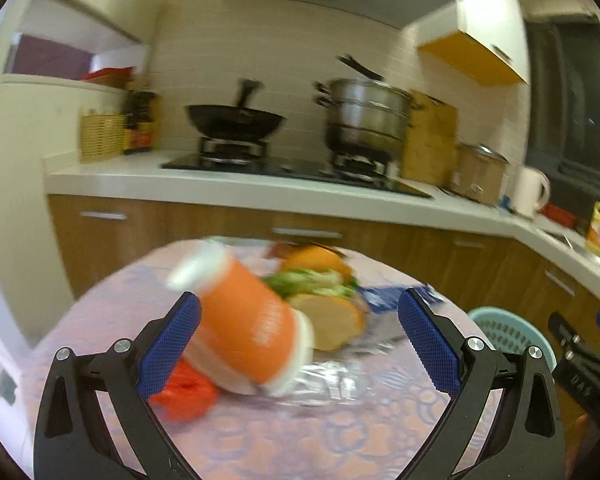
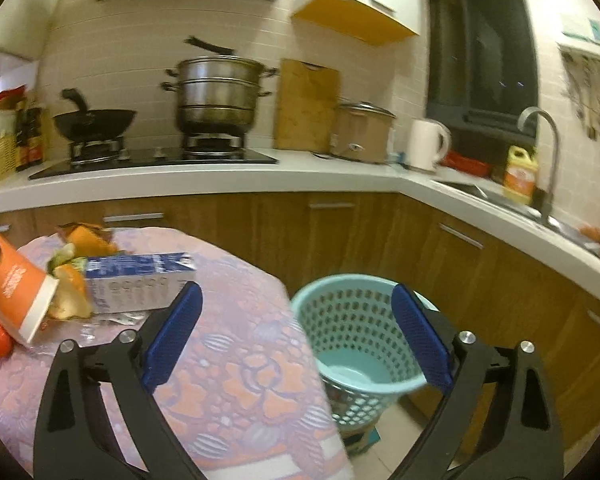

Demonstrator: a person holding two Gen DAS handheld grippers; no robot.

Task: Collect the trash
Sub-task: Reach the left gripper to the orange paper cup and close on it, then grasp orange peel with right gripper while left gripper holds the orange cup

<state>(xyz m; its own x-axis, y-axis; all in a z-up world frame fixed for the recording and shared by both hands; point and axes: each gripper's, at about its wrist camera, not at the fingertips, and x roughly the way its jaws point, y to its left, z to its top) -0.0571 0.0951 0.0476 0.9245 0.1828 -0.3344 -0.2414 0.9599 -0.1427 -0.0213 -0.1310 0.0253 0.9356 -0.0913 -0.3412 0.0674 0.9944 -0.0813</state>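
One orange cup [image 1: 246,320] against left gripper [image 1: 300,344]

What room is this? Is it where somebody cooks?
Yes, it looks like a home kitchen. A steel steamer pot and black wok sit on a gas stove, and there is a sink tap by the window.

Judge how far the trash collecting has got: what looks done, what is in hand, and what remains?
Done: nothing visibly; the teal basket looks empty. In hand: nothing gripped; the orange cup lies tilted between the left hand-held gripper's open jaws, and the right hand-held gripper is open and empty. Left: cup, blue carton, food scraps, red wrapper.
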